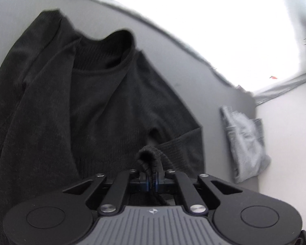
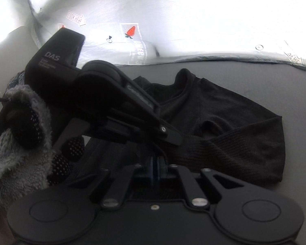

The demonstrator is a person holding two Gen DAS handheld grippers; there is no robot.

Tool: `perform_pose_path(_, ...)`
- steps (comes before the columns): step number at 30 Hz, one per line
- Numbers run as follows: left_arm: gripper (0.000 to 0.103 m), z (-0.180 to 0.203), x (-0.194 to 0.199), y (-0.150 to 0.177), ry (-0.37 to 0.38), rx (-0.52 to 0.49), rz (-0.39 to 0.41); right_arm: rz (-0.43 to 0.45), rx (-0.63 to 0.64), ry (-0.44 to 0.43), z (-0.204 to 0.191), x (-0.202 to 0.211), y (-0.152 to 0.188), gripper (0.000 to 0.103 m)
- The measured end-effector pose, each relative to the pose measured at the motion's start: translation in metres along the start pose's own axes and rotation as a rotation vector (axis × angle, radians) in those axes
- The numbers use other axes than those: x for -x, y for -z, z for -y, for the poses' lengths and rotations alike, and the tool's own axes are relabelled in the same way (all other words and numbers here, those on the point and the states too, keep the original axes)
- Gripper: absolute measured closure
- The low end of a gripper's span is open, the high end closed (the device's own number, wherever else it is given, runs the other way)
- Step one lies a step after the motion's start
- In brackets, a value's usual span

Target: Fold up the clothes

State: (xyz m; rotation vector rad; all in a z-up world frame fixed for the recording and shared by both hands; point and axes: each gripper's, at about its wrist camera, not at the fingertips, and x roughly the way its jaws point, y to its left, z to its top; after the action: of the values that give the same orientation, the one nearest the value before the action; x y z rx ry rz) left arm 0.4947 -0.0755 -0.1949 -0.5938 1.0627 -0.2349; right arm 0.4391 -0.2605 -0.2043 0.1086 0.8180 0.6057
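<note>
Fabric of the black top [image 1: 104,106] is bunched and clamped between the closed fingers of the left gripper [image 1: 151,180]; the rest of the top is spread on the grey table [image 1: 173,51] ahead of it. A folded grey garment [image 1: 244,143] is seen to its right, apart from the top. The right gripper [image 2: 155,167] is closed just beneath the left gripper, with its fingers pressed together; whether cloth is caught cannot be told. A gloved hand [image 2: 30,122] is seen to its left.

Grey table [image 1: 163,61] with clothes.
A black sweater [image 1: 104,102] lies spread on it; a folded grey garment [image 1: 246,140] lies near.
</note>
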Motion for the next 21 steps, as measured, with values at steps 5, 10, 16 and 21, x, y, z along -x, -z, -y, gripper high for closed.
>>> perform_pose_path(5,0.098,0.017,0.03,-0.009,0.021,-0.09,0.11,0.023,-0.088,0.069,0.004,0.033,0.015,0.056)
perform_pose_path(10,0.098,0.023,0.057,-0.036,0.034,-0.143,0.172,-0.072,-0.163,0.161,-0.006,0.052,0.048,0.056)
perform_pose_path(16,0.098,0.037,0.072,-0.072,0.051,-0.232,0.205,-0.206,-0.343,0.191,-0.015,0.049,0.087,0.056)
perform_pose_path(21,0.098,0.033,0.078,-0.092,0.078,-0.223,0.224,-0.25,-0.29,0.355,-0.045,0.027,0.11,0.071)
